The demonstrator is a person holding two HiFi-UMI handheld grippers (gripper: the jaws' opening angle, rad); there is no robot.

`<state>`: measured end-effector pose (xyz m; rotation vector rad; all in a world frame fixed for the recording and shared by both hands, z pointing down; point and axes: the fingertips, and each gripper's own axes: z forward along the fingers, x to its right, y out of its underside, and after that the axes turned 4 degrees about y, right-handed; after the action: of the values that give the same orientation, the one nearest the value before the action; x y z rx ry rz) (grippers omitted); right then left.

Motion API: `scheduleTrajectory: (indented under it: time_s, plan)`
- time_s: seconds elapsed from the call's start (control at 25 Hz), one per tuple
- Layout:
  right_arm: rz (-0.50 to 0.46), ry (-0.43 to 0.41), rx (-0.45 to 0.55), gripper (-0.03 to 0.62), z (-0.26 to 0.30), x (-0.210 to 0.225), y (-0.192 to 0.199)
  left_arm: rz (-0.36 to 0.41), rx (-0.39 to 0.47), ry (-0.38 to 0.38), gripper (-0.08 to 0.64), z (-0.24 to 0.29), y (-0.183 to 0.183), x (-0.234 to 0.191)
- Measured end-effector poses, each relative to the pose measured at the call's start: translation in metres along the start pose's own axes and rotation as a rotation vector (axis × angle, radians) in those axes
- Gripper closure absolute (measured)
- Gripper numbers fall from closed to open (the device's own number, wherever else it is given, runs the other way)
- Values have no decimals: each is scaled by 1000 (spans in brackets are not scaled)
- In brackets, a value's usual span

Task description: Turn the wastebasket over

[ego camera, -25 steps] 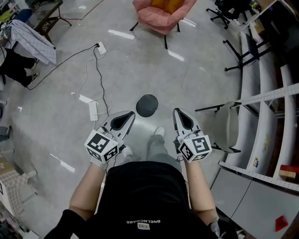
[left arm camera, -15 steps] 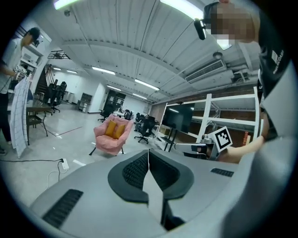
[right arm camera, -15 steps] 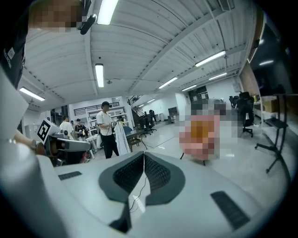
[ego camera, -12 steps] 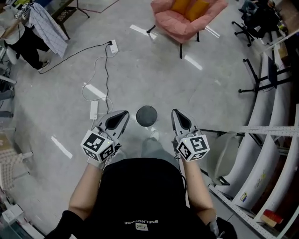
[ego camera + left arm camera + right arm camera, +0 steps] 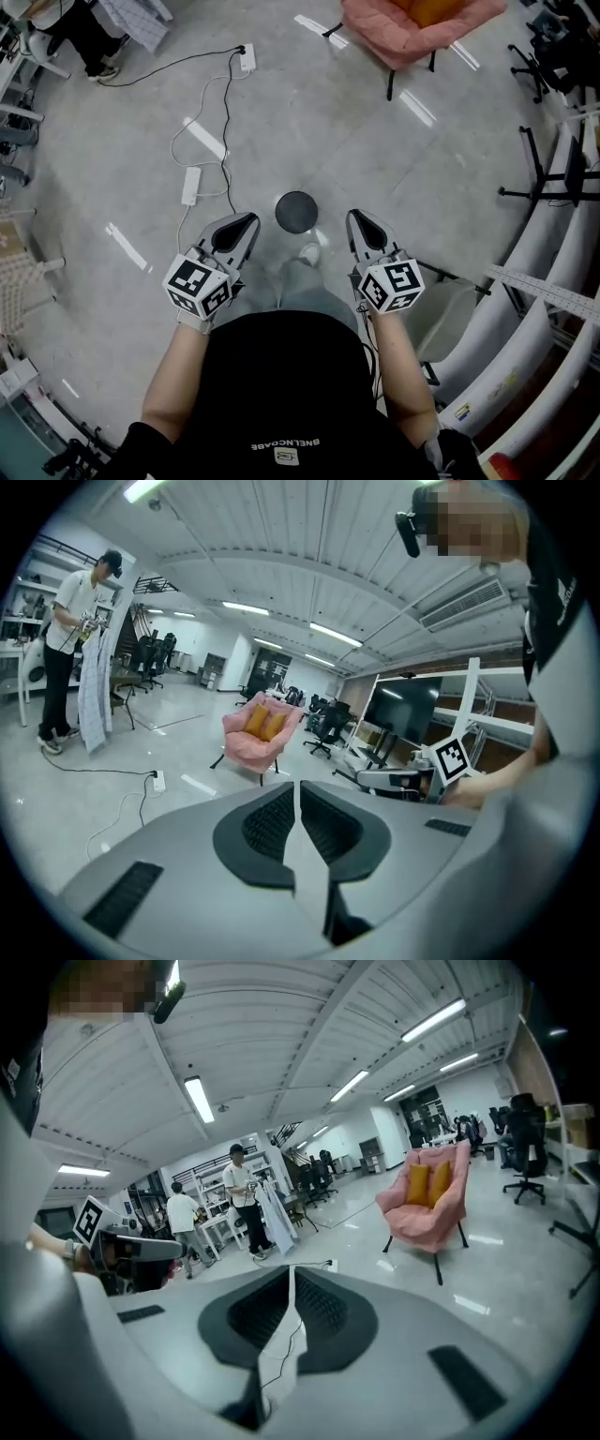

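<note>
**A:** What's different from a second ago?

**B:** The head view has swung. The pink chair (image 5: 412, 28) has slid to the top edge and the white cable (image 5: 225, 112) has drifted up the floor (image 5: 112, 187). The wastebasket (image 5: 296, 211) holds its place, just ahead of the person's shoe and between the two claws.

**A:** And the claws?

**B:** The left claw (image 5: 246, 222) and the right claw (image 5: 357, 221) are both clenched with nothing in them, flanking the basket without touching it. I'd judge this is still the approach, and the turning-over hasn't begun.

**A:** Do the gripper views add anything?

**B:** They look out level across the room. They show the chair's orange cushions and people (image 5: 246, 1194) at benches, but never the basket. Only the head view shows it, as a dark round disc, so I can't tell which way up it stands.
</note>
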<state>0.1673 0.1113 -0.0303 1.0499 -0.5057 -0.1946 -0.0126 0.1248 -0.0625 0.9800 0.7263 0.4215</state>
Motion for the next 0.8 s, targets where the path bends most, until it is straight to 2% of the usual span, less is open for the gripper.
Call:
scheduleTrajectory:
  time_s: [0.16,0.44,0.6,0.8]
  plan:
    - [-2,-18,-65,577,21,3,18,-50,-44,6,529,13,24,-17]
    - [17,-17,-211,564,67,19,67,-119,-165,81,458,50,85,-54]
    - [45,-1,-287,527,101,37,112,-202,-232,88,417,70,138,-94]
    - [62,-11,-427,455,134,66,193,-285,-295,70,388,104,215,-135]
